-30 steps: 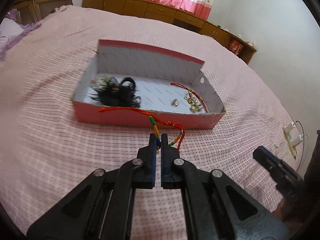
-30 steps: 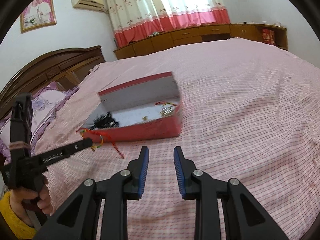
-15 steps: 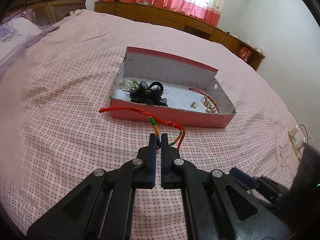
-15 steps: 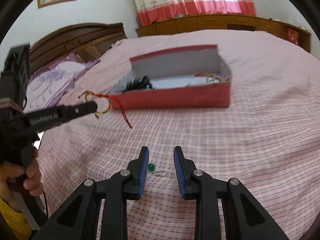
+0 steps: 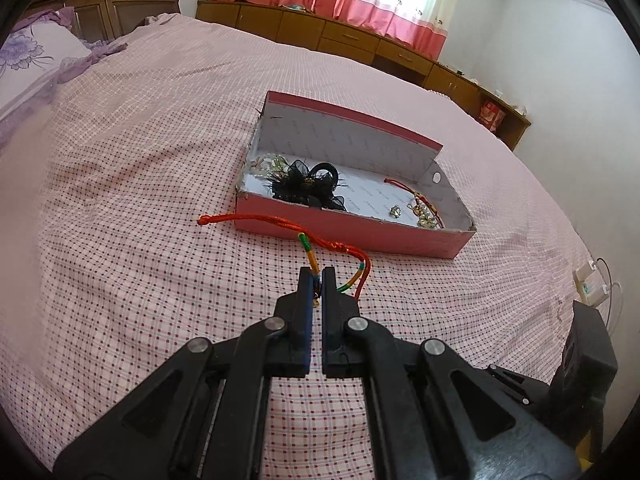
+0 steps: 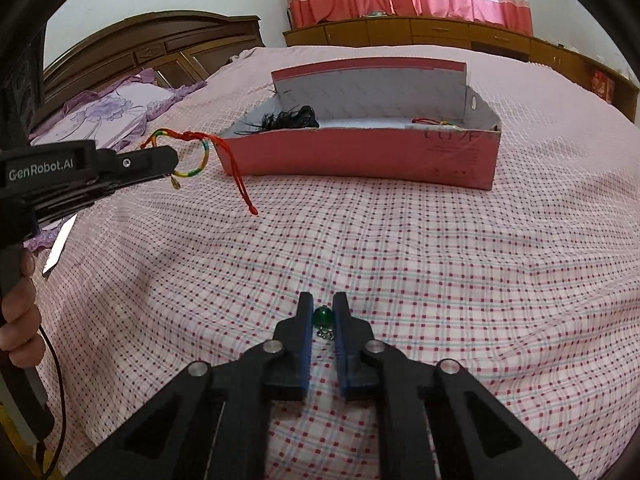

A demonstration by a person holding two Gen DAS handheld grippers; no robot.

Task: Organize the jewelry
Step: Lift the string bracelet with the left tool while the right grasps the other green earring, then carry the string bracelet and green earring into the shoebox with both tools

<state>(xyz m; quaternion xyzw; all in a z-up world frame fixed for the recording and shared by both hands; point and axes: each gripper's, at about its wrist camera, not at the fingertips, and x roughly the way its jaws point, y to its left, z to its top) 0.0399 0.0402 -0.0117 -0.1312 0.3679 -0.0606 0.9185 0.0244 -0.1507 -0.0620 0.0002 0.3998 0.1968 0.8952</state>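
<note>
The left gripper was clamped on a red-and-rainbow braided cord bracelet, held just before the open pink cardboard box. The right gripper, well short of that box, bracketed a small green bead earring, apparently closing. Next: lift both and drop them inside.

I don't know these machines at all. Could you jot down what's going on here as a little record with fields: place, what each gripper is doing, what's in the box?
Place: a bed with a pink checked cover
Left gripper: shut on a red cord bracelet, held in the air short of the box
Right gripper: low over the cover, fingers either side of a green bead, not clearly pinching it
Box: pink cardboard, open-topped, grey inside
In the box: black hair accessory, small gold pieces, another red cord
</note>
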